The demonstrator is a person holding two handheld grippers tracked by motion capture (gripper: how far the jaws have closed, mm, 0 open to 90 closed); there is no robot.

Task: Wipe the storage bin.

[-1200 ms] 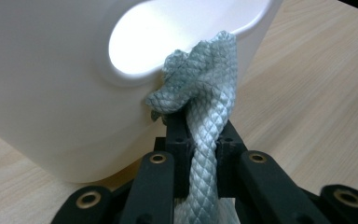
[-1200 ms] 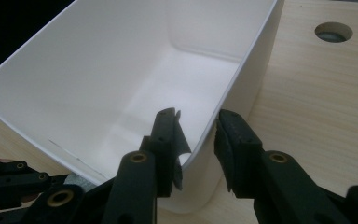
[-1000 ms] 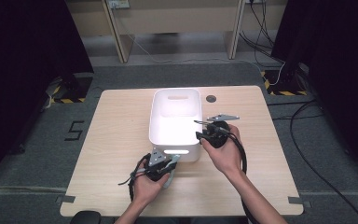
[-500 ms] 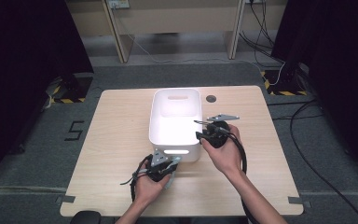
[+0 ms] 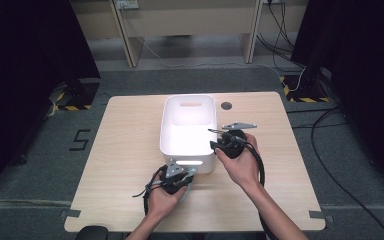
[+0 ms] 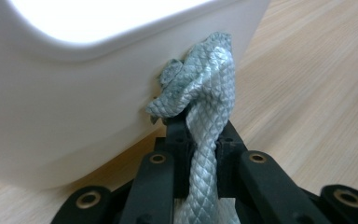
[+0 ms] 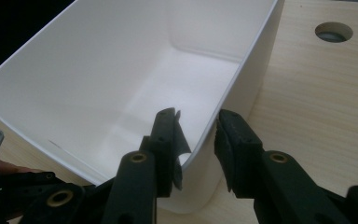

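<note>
A white plastic bin (image 5: 163, 125) stands in the middle of the wooden table (image 5: 125, 150). My left gripper (image 5: 184, 176) sits at the bin's near wall (image 6: 74, 116), shut on a grey quilted cloth strip (image 6: 207, 88). The strip's bunched end rests against the outside of that wall. My right gripper (image 5: 215, 138) straddles the bin's right wall near the front corner. One jaw is inside the bin (image 7: 74, 93) and one outside, and my right gripper (image 7: 198, 128) is closed on the thin wall. The bin's inside looks bare.
A round cable hole (image 5: 225, 105) lies in the table just behind the bin's right side, and it shows as the hole (image 7: 333, 31) in the right gripper view. Bare wood stretches left and right of the bin. Dark curtains and floor cables surround the table.
</note>
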